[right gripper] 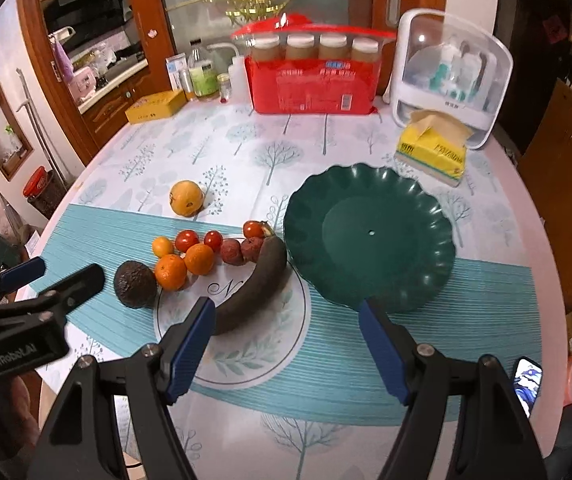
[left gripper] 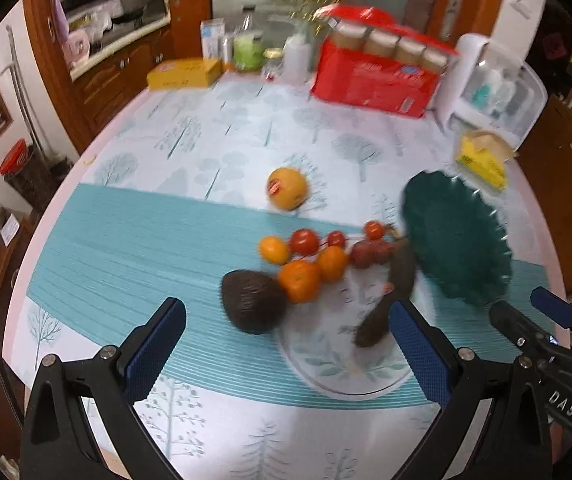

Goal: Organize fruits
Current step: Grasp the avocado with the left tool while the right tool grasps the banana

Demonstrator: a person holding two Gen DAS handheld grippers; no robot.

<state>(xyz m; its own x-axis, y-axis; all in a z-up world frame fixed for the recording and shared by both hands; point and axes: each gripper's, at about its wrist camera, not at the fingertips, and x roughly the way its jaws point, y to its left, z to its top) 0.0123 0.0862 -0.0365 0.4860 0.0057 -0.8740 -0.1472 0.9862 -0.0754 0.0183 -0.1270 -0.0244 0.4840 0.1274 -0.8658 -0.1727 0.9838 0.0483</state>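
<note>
Table [right gripper: 246, 152]: covered with a tree-print cloth crossed by a teal striped band.
Green plate [right gripper: 370, 236]: scalloped, lying on the cloth right of the fruit, nothing on it.
Left gripper [left gripper: 286, 344]: jaws spread wide, holding nothing, above the near edge of the fruit cluster.
Right gripper [right gripper: 286, 340]: jaws spread, holding nothing, one finger [right gripper: 382, 344] in front of the plate's near rim.
Blackened banana [right gripper: 254, 284]: curved, just beside the plate.
Avocado [right gripper: 135, 284]: left end of the cluster.
Large orange [right gripper: 186, 198]: apart, behind the cluster.
Tangerines [right gripper: 185, 266]: beside the avocado.
Tomatoes [right gripper: 188, 240]: in a row behind them.
</note>
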